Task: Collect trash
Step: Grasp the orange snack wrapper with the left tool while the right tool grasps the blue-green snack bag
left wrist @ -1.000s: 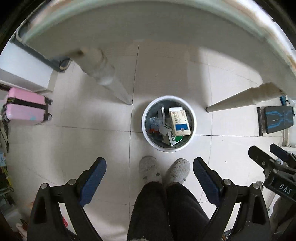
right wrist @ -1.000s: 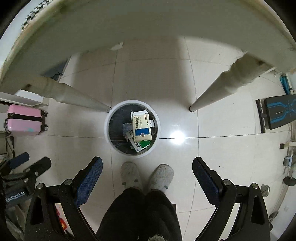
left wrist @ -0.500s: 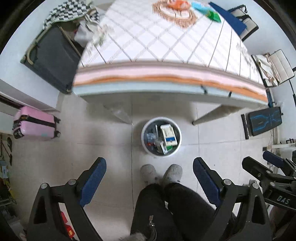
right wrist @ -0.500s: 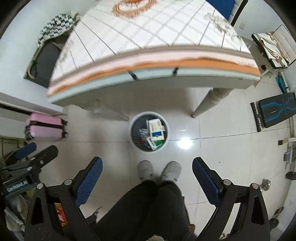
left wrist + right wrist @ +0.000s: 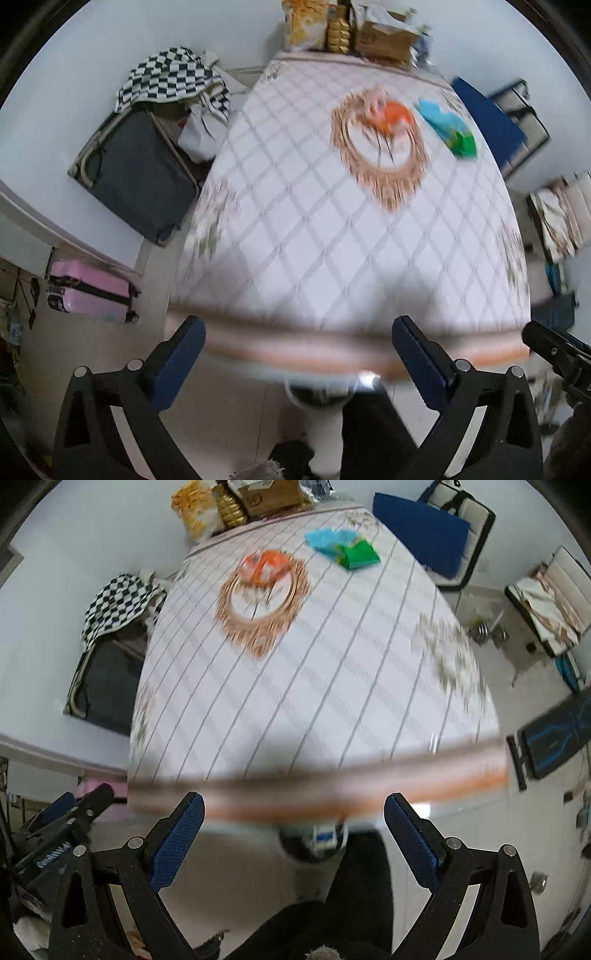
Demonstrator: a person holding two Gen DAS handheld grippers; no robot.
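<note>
An orange wrapper [image 5: 391,114] [image 5: 264,566] lies on the gold doily in the middle of the quilted table [image 5: 332,236] [image 5: 314,686]. A blue and green packet [image 5: 450,129] [image 5: 343,546] lies to its right. The white trash bin [image 5: 317,843] holding boxes stands on the floor under the table's near edge, mostly hidden; only its rim [image 5: 314,397] shows in the left view. My left gripper [image 5: 299,358] and right gripper [image 5: 293,830] are both open and empty, above the table's near edge.
Boxes and snack bags [image 5: 347,29] stand at the table's far end. A dark suitcase [image 5: 136,173] with a checkered cloth and a pink suitcase [image 5: 92,291] are at the left. A blue chair [image 5: 421,528] and a bench [image 5: 554,738] stand at the right. The person's dark legs [image 5: 332,915] are below.
Both grippers have swung up from the bin on the floor to look over the tabletop. The bin has slid under the table's edge in view. Both grippers stayed open.
</note>
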